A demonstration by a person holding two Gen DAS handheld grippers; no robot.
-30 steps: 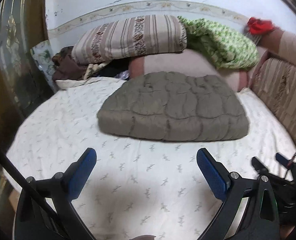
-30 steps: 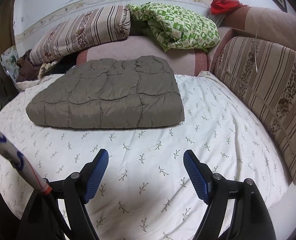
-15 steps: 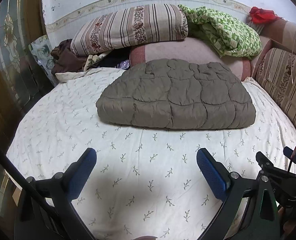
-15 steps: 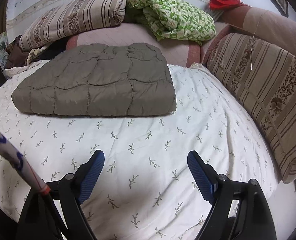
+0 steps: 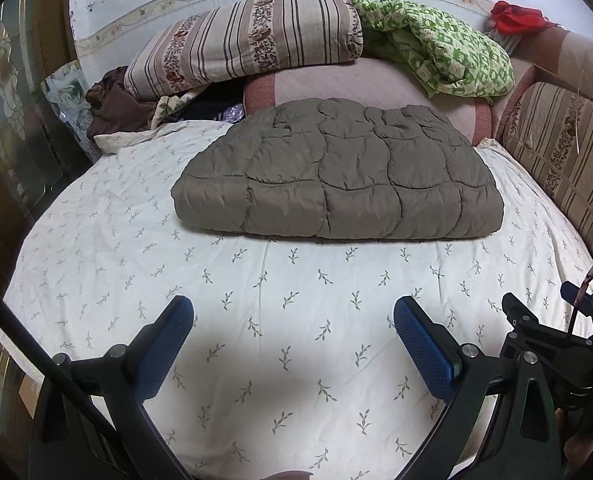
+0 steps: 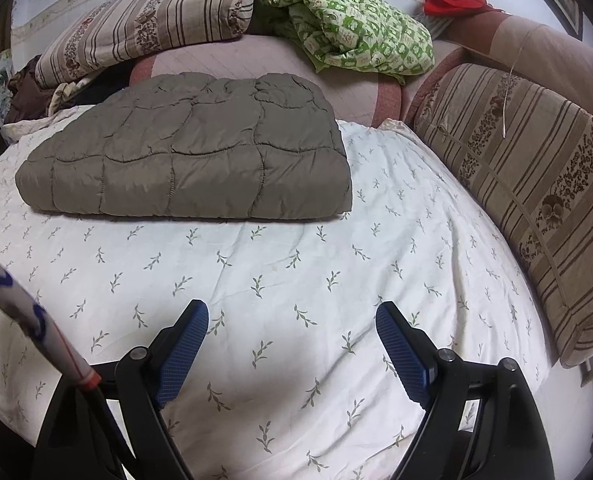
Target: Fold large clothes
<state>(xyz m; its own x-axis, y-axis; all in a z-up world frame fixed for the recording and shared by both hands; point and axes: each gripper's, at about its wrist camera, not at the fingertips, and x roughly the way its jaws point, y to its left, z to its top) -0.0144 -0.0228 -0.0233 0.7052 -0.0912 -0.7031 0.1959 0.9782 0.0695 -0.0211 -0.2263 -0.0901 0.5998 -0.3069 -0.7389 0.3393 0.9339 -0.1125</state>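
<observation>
My left gripper [image 5: 292, 314] and right gripper [image 6: 292, 316] both hover with jaws spread wide, holding nothing, above the leaf-print sheet [image 5: 296, 344]. Ahead of them I see the folded grey quilted coat [image 5: 336, 184] lying flat mid-bed. Behind it, 1 striped pillow [image 5: 248, 40] and what may be a green blanket [image 5: 440, 52].

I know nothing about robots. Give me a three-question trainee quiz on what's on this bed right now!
1. True or false: the left gripper holds the quilted jacket.
2. Which lies on the leaf-print sheet? A) the folded quilted jacket B) a laptop C) a suitcase
3. Fill in: the right gripper is ____.

Key: 1 false; 2 A; 3 open, nothing between its fingers.
</observation>
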